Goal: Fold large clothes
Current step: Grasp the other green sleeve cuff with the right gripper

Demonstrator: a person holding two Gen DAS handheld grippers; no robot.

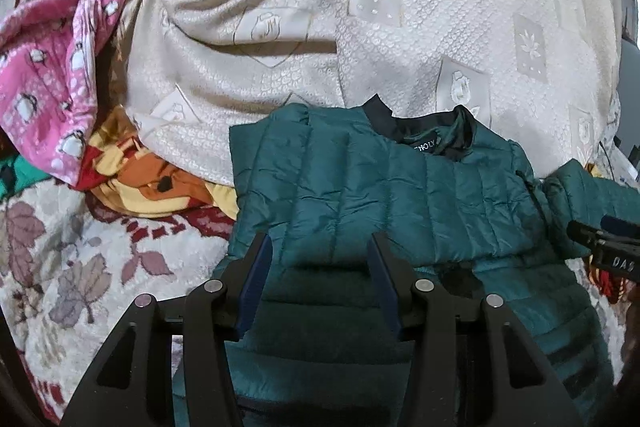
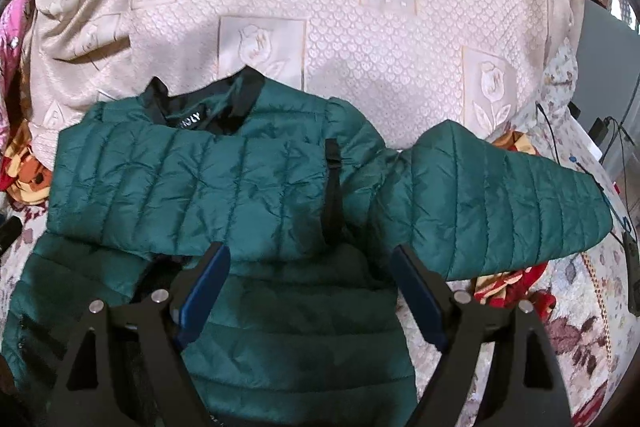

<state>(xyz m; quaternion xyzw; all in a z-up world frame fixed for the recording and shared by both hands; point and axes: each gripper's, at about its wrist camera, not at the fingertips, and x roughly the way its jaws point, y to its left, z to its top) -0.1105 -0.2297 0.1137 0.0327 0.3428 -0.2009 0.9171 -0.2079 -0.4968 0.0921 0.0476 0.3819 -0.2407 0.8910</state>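
Observation:
A dark green quilted puffer jacket [image 1: 400, 187] with a black collar lies flat on the bed. One sleeve is folded across the chest. The other sleeve [image 2: 512, 203] sticks out to the right. My left gripper [image 1: 320, 251] is open and empty, hovering over the jacket's middle. My right gripper [image 2: 310, 255] is open and empty above the jacket [image 2: 192, 179], near the armpit of the outstretched sleeve. The right gripper's tip also shows at the right edge of the left wrist view [image 1: 600, 239].
A cream embossed bedspread [image 1: 360, 27] covers the far side. A pink patterned cloth [image 1: 52, 79] and orange-red fabric [image 1: 152, 183] lie bunched at the left. A floral blanket [image 1: 60, 267] lies under the jacket. Cables and a dark device [image 2: 632, 267] lie at the right edge.

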